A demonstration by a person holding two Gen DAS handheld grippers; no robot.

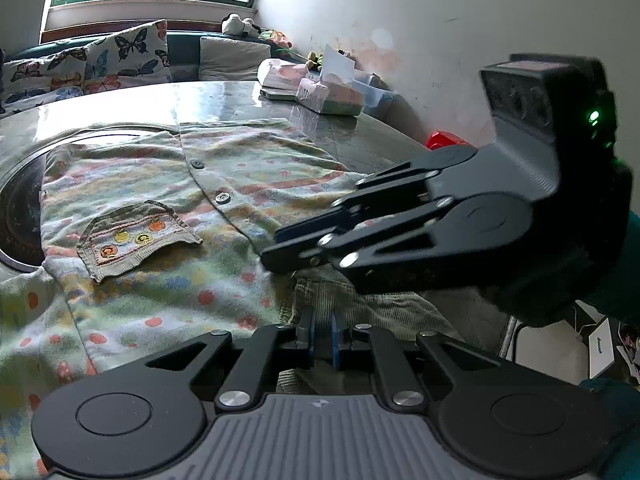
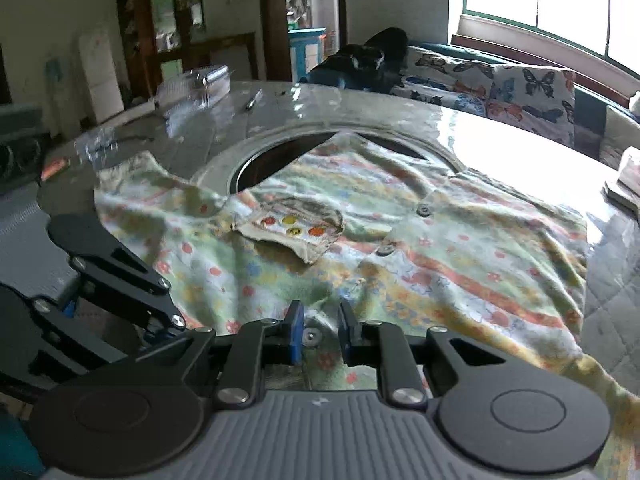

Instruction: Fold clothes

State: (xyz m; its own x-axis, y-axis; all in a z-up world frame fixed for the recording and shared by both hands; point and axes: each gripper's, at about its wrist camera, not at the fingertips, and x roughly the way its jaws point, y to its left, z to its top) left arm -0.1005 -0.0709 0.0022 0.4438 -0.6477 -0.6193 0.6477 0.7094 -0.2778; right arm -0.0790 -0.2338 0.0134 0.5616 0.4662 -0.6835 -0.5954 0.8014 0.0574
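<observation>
A: Gripping the near hem of the soft floral button-front garment [image 2: 400, 248], the left gripper [image 1: 323, 338] has its blue pads drawn together on a ribbed olive edge; the garment lies spread on the glossy grey marble table [image 1: 200, 98], partly over its round dark recess [image 2: 280, 160].

B: And the right gripper [image 2: 320, 334]? Its jaws stand narrowly apart over a metal snap; whether they pinch cloth cannot be told.

A: Thin knit could slip from so shallow a bite; the polished stone offers little friction, so the whole piece may slide.

B: The small ribbed pocket [image 1: 138, 238], already lifting at one corner, might crease inside the fold.
</observation>
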